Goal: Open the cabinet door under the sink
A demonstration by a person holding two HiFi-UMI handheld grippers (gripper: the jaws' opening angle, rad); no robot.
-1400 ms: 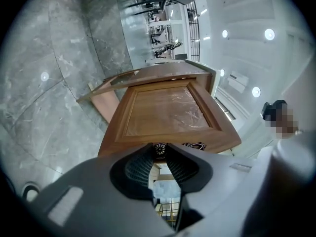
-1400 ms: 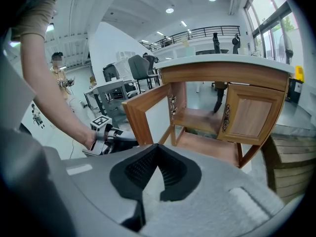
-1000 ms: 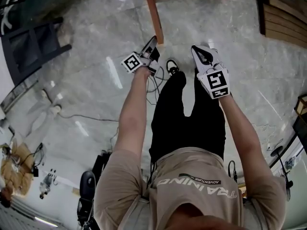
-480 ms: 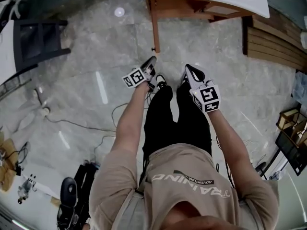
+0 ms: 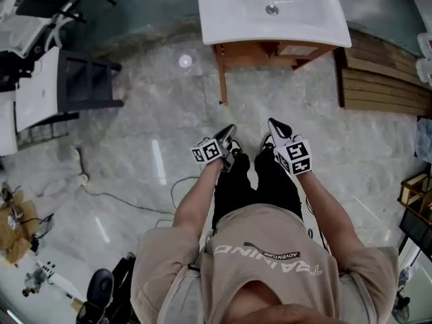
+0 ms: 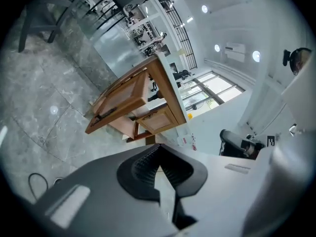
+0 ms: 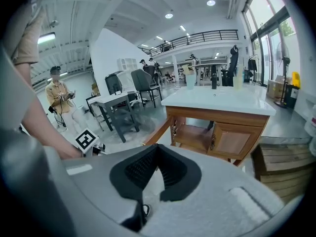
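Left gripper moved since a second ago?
Yes. The left gripper has pulled back from the open cabinet door; bare floor now lies between them. Its jaws have just been closing, on nothing.

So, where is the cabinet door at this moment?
In the head view, the cabinet door stands open at the left front corner below the white sink, its free edge pointing toward the person.

Both arms extended forward; left gripper [image 5: 231,129] fingers just closed, empty; right gripper [image 5: 273,122] fingers together.
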